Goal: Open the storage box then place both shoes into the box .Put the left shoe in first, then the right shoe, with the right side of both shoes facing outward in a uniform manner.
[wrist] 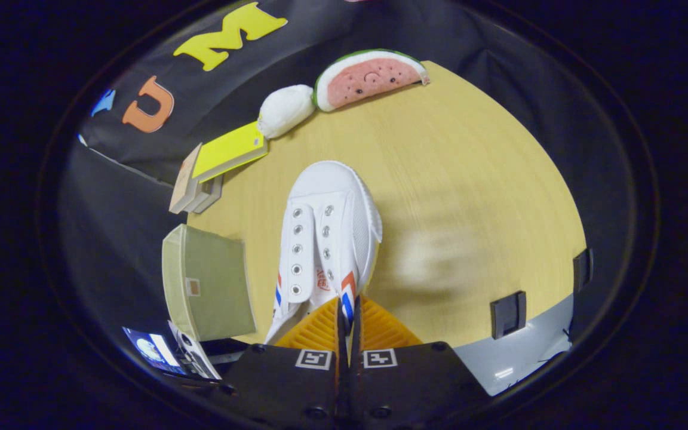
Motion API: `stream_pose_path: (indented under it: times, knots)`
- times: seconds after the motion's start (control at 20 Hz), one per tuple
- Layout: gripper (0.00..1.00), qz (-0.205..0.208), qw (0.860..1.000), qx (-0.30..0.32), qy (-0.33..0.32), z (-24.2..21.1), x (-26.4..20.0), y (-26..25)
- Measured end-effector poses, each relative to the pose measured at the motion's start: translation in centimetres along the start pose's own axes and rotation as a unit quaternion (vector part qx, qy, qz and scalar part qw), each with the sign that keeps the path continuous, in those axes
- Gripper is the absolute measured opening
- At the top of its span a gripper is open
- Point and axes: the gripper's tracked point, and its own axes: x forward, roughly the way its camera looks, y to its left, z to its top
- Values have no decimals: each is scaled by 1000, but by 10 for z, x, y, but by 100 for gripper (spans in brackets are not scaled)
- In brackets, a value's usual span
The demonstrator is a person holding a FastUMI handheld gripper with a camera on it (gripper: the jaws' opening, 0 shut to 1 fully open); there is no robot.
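A white canvas shoe [327, 230] with red and blue stripes and empty eyelets points away from me, toe toward the plush toys. My gripper [347, 312] is shut on the rim of its opening near the heel, with both fingers pressed close together on the thin edge. The shoe looks lifted above the wooden table [469, 179]; a blurred shadow lies on the tabletop to its right. The olive-green fabric storage box [208, 285] stands to the left of the shoe at the table's edge. I cannot tell whether its lid is open.
A yellow-covered book [230, 150] lies on a small stack beyond the box. Farther back are a white plush [285, 109] and a watermelon plush [369, 77]. Two black clips [508, 313] sit on the table's near right edge.
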Motion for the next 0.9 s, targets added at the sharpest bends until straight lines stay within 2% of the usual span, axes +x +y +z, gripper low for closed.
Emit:
stream_pose_path:
  times: [0.25,0.5,0.7,0.9]
  knots:
    - [5,-12,999,-8,-29,5,-33,43]
    - [6,11,999,-16,-25,5,-44,119]
    - [5,21,998,-53,-6,-7,-33,201]
    - [6,24,996,-82,22,-34,4,272]
